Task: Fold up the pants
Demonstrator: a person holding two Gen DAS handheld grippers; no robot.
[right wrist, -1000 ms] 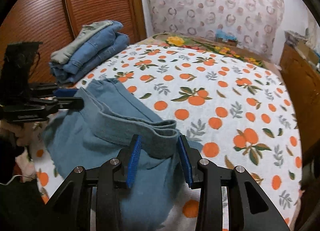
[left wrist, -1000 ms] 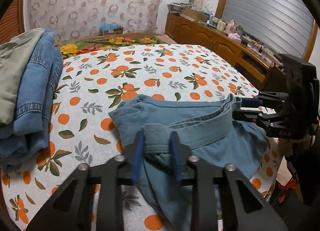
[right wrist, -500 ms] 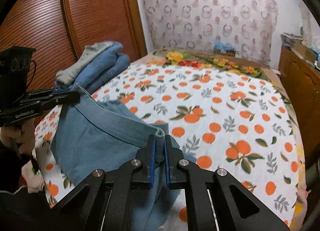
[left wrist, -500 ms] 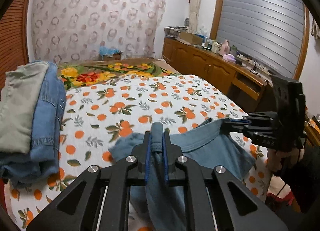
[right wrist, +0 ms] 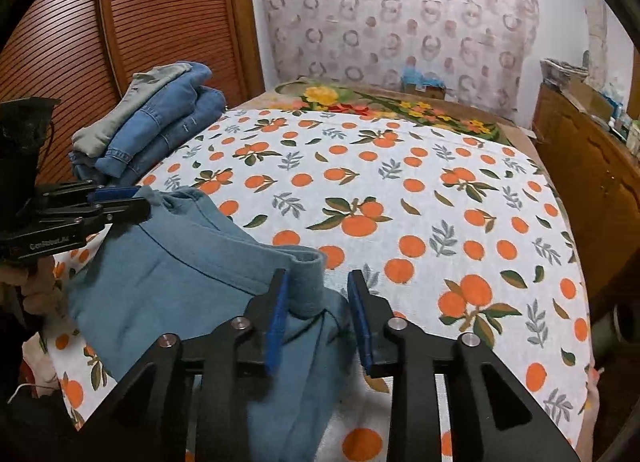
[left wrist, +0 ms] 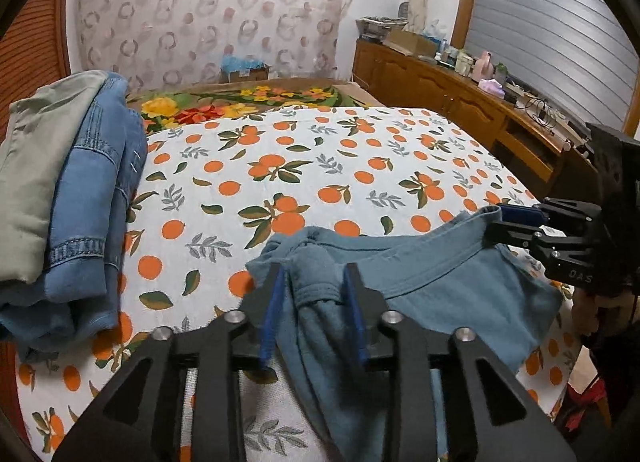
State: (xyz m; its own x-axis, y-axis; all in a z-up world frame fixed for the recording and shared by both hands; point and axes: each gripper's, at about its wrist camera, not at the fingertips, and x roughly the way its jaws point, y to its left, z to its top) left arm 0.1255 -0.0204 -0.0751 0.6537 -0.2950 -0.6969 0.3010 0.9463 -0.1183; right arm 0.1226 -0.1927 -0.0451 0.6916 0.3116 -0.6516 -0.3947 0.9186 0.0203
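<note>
Blue pants (left wrist: 432,286) between both opening claws (waistband ends).

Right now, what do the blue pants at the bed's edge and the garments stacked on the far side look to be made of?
Blue pants: soft matte knit, probably cotton jersey or sweatshirt fabric; the stitched waistband is thick and the cloth drapes limply.
Stacked blue garments: denim, judging by faded washed patches and pale seam stitching.
Grey-green piece on top: smooth, matte woven cloth, perhaps cotton twill; hard to tell.
</note>
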